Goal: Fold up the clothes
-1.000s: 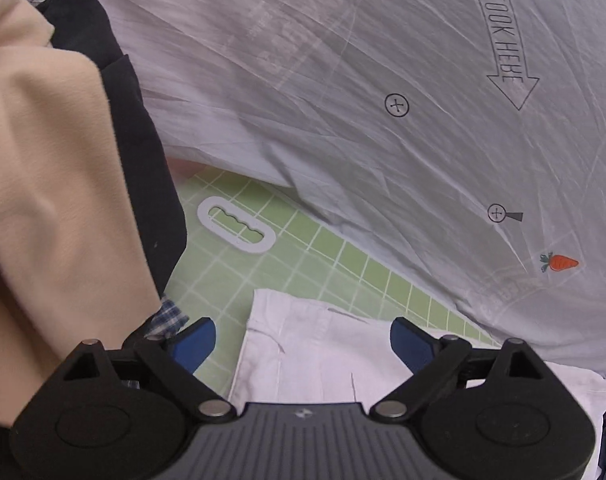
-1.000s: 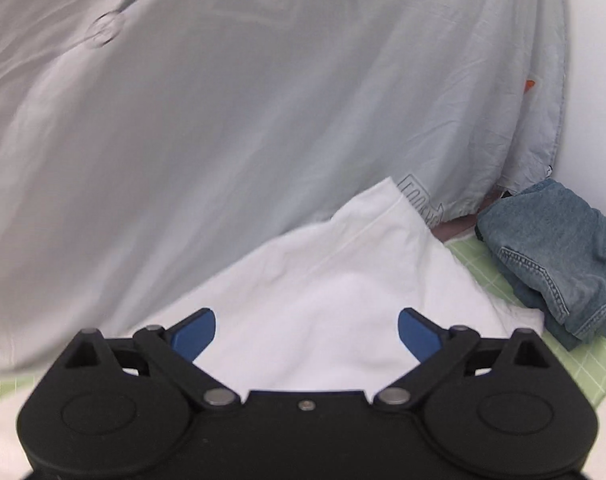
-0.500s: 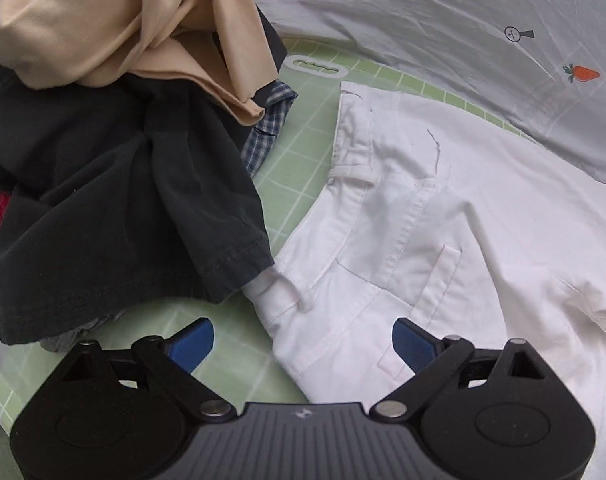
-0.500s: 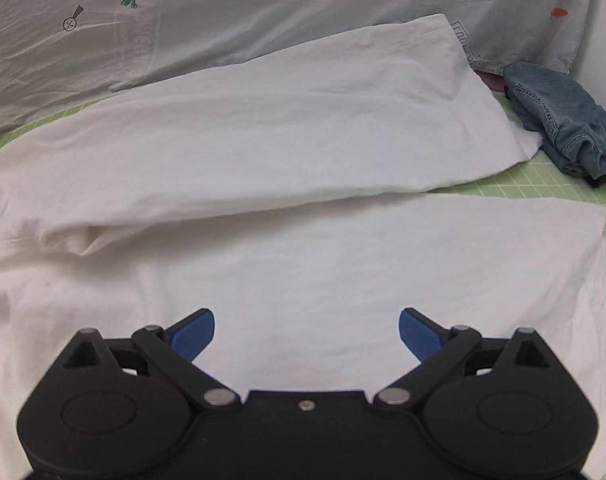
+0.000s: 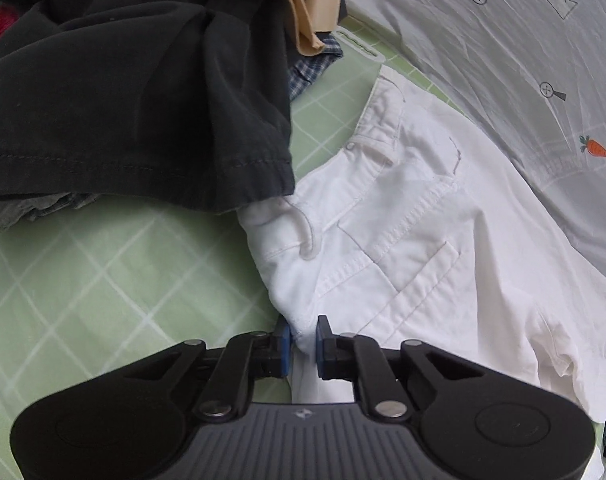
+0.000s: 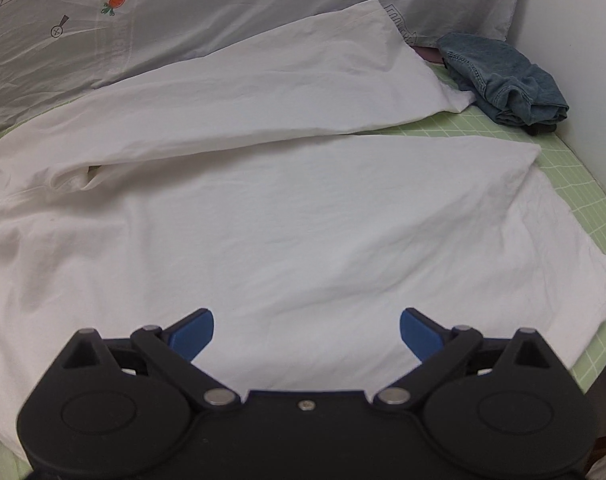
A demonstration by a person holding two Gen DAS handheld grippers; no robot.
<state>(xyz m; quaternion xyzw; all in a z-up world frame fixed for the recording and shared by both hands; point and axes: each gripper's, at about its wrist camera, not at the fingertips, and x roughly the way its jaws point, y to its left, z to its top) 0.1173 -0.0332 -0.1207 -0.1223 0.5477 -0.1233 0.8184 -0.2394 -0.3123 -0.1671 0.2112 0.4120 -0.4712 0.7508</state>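
Close in the left wrist view, the left gripper (image 5: 303, 338) is clenched on the waistband corner of the white cotton trousers (image 5: 415, 232), its blue pads (image 5: 284, 340) pinching a small ridge of fabric at 6 o'clock. The trousers spread from there toward 3 o'clock, lying flat with a stitched pocket, a belt loop and a wrinkled waistband that runs up toward 12 o'clock. A black garment (image 5: 143, 100) fills the 10 o'clock area, its hem overlapping the waistband's edge. Above it, at 12 o'clock, sits a tan cloth (image 5: 319, 0), with a blue checked fabric (image 5: 311, 68) just beneath. Bare green grid mat (image 5: 103, 280) lies open from 7 to 9 o'clock. A pale grey sheet printed with carrots and arrows (image 5: 503, 60) rises from 1 to 3 o'clock, touching the trousers' far side.

Next, the right wrist view: the right gripper (image 6: 307, 334) hangs released, jaws wide apart, over the trouser legs (image 6: 303, 220). The two legs stretch toward 2 o'clock, the far one creased and slightly overlapping the near one at 9 o'clock; their cuffs end near 2 and 3 o'clock. A crumpled blue denim garment (image 6: 507, 80) sits at 2 o'clock, just beside the far cuff. The mat (image 6: 575, 184) shows as a narrow strip from 2 to 4 o'clock, ending at its curved edge. The sheet (image 6: 223, 8) backs everything from 10 to 1 o'clock.
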